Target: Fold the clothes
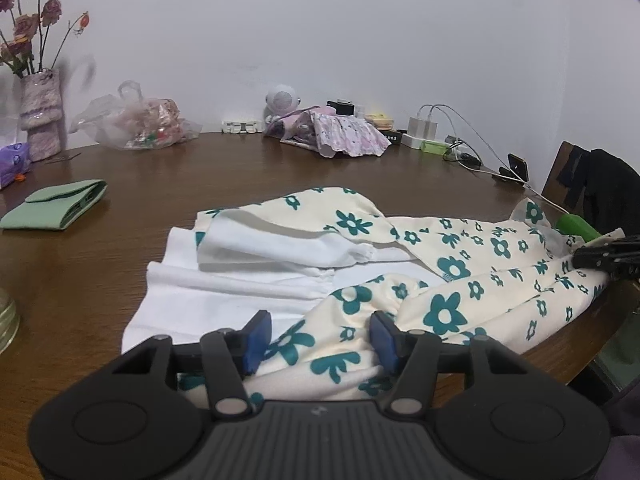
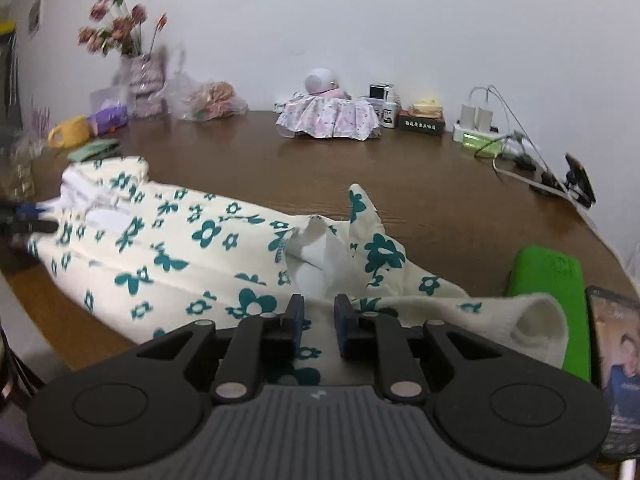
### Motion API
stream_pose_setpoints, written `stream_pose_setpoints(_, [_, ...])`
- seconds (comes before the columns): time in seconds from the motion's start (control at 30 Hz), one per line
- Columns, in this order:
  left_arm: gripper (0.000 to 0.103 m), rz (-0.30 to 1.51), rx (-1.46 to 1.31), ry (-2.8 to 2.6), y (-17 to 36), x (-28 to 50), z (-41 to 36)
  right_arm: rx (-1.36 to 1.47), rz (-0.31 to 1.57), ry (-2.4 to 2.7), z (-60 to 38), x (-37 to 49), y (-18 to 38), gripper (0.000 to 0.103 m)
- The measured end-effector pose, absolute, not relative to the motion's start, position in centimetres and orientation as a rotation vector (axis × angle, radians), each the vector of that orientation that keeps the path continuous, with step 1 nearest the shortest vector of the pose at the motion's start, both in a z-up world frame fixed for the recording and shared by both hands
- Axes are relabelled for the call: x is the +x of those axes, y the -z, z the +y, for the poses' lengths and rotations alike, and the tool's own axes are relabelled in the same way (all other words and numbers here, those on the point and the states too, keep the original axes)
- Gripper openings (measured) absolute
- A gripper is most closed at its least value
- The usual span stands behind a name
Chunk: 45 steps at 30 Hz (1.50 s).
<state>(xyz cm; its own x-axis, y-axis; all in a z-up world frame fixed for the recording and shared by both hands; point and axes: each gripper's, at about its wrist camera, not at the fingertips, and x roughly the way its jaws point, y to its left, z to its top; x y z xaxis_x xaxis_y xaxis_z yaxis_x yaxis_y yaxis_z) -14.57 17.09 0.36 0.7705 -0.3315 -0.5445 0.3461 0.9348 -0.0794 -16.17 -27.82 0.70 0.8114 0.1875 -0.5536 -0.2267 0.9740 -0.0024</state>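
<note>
vase (image 1: 40, 120) at 10 o'clock: pink flowers | box label unreadable | left gripper (image 1: 318, 336) spread over floral garment (image 1: 440, 264) | right gripper (image 2: 318, 322) fingers apart

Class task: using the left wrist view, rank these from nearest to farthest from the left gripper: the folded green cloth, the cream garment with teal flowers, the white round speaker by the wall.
1. Cream garment with teal flowers, between the left gripper fingers.
2. Folded green cloth, far left, mid-table.
3. White round speaker, at the back wall.

Vase (image 1: 40, 120), yellow mug (image 2: 70, 132), chargers (image 2: 476, 118)
</note>
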Motion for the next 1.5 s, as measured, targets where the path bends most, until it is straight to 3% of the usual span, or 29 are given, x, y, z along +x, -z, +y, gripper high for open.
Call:
stream_pose_setpoints(0.3, [0.057,0.628,0.028,0.319,-1.6,-14.4,16.7,-0.038,0.624,-0.051,-31.3,-16.0,-1.4,0.016])
stream_pose_setpoints(0.4, [0.058,0.517,0.098,0.373,-5.3,-14.5,16.0,-0.032,0.608,-0.077,-31.4,-15.3,-2.4,0.017])
stream_pose_setpoints(0.47, [0.071,0.437,0.142,0.421,-7.8,-13.9,15.7,-0.008,0.609,-0.124,-31.1,-13.3,-3.3,0.024])
stream_pose_setpoints(0.5, [0.074,0.426,0.173,0.417,-8.4,-12.7,15.5,0.004,0.610,-0.147,-30.9,-12.3,-3.8,0.036])
stream_pose_setpoints(0.53, [0.074,0.434,0.206,0.399,-8.6,-11.2,15.3,0.016,0.611,-0.170,-30.7,-11.3,-4.2,0.043])
stream_pose_setpoints(0.57, [0.074,0.463,0.232,0.370,-8.4,-9.5,15.1,0.028,0.611,-0.193,-30.5,-10.3,-4.7,0.043])
stream_pose_setpoints(0.87, [0.072,0.735,0.144,0.395,-5.1,0.6,13.9,0.122,0.785,-0.203,-28.2,-3.3,-1.6,0.039])
stream_pose_setpoints(0.93, [0.063,0.769,0.155,0.431,-4.5,1.1,13.4,0.119,0.793,-0.191,-28.0,-3.5,-1.0,0.019])
stream_pose_setpoints(1.0, [0.054,0.790,0.197,0.484,-4.1,0.7,12.5,0.115,0.785,-0.193,-28.2,-3.9,-0.8,0.015])
stream_pose_setpoints(1.13, [0.006,0.782,0.276,0.500,-3.8,-1.0,11.1,0.133,0.747,-0.203,-29.1,-4.7,-1.0,0.007])
stream_pose_setpoints(1.4, [0.004,0.545,0.266,0.355,-6.2,-11.4,9.5,0.003,0.399,-0.355,-29.8,-13.2,-3.7,0.006])
stream_pose_setpoints(1.5, [0.011,0.598,0.193,0.296,-3.2,-14.7,10.3,-0.087,0.434,-0.352,-31.1,-15.9,-2.9,0.007])
